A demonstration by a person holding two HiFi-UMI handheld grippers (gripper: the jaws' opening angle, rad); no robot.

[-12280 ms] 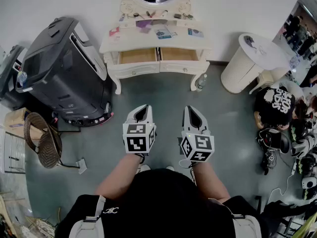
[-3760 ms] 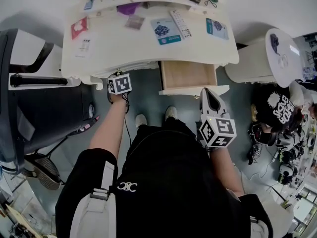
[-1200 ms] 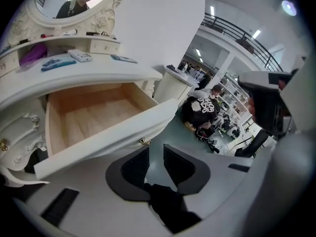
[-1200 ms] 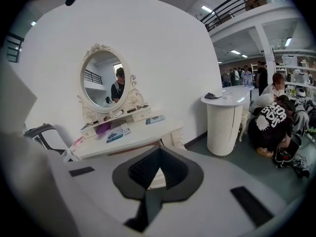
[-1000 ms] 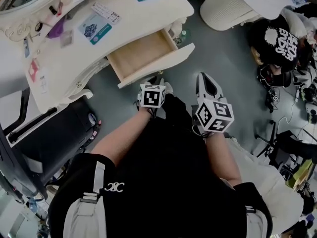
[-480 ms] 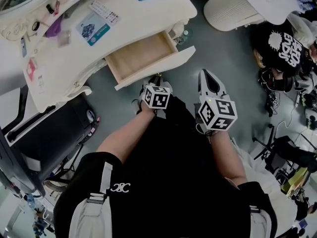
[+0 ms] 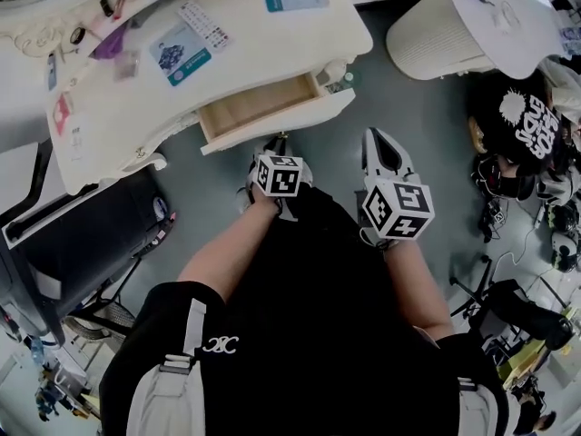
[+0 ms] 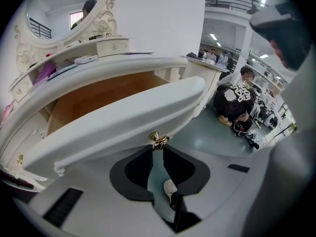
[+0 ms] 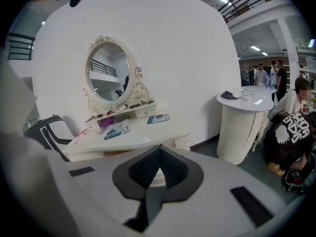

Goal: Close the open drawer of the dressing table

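Observation:
The white dressing table [image 7: 218, 57] has its right drawer [image 7: 257, 105] partly open, showing bare wood inside. In the left gripper view the drawer's white front [image 8: 113, 127] fills the middle, and its gold knob [image 8: 158, 139] sits right at the jaw tips. My left gripper [image 8: 157, 150] [image 7: 276, 145] is at the drawer front; its jaws stand a narrow gap apart, pinched on the knob's hanging pull. My right gripper [image 7: 381, 142] [image 9: 159, 154] hovers in the air to the right of the drawer, shut and holding nothing.
A white round wicker side table [image 7: 440, 21] [image 9: 242, 127] stands right of the dressing table. A black chair [image 7: 82, 234] is at the left. A person in a black shirt [image 7: 526, 125] sits on the floor at far right. Cards and small items [image 7: 182, 48] lie on the tabletop.
The drawer has slid further into the table since half a second ago, with my left gripper following its front. My right gripper has hardly shifted.

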